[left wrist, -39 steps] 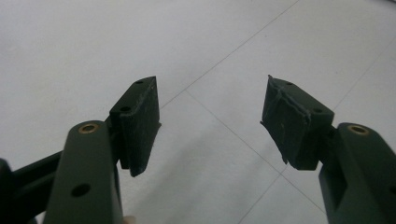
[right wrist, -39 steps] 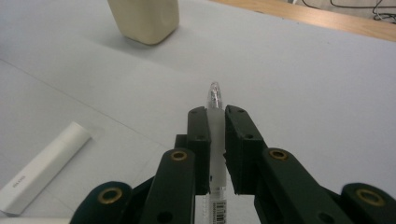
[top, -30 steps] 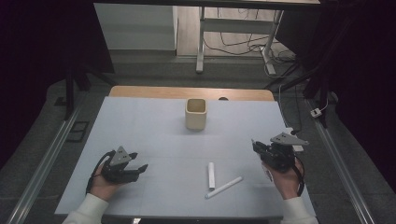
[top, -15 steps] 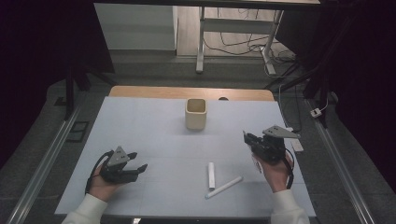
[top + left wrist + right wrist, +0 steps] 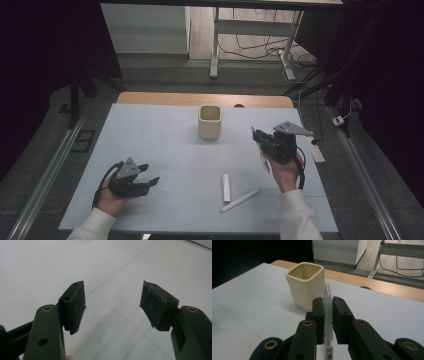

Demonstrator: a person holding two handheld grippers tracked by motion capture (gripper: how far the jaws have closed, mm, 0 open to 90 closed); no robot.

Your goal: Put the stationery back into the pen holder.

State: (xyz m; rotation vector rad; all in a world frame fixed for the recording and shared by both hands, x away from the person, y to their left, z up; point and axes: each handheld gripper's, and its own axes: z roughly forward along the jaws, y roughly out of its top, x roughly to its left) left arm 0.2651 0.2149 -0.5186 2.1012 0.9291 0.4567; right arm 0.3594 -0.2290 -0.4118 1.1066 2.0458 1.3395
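Gripping: the right gripper [image 5: 327, 312] has its jaws clenched on a clear pen [image 5: 327, 293], pinched across the barrel partway along, so the tip pokes out past the pads and the printed end hangs below them.
Pen angle: it stands roughly upright between the jaws in the right gripper view, which I judge suits a drop tip-first into an open container.
Right gripper place: in the high view the right gripper [image 5: 264, 142] is lifted off the table toward the right edge, pointing at the cup.
Cup: the cream square cup [image 5: 210, 121] stands upright near the middle of the far edge, mouth open and apparently empty; in the right gripper view it sits just beyond the pen tip, apart from it.
Likely aim: carrying the pen over the cup's mouth and letting it go there.
Left gripper: the left gripper [image 5: 148, 181] rests near the near-left corner with its jaws spread and nothing between them; the left gripper view shows bare table [image 5: 115, 270] past the pads [image 5: 74, 305].
Waiting pens: two more white pens [image 5: 226, 187] [image 5: 241, 200] lie flat by the near edge, right of centre, almost meeting at one end and well apart from both grippers.
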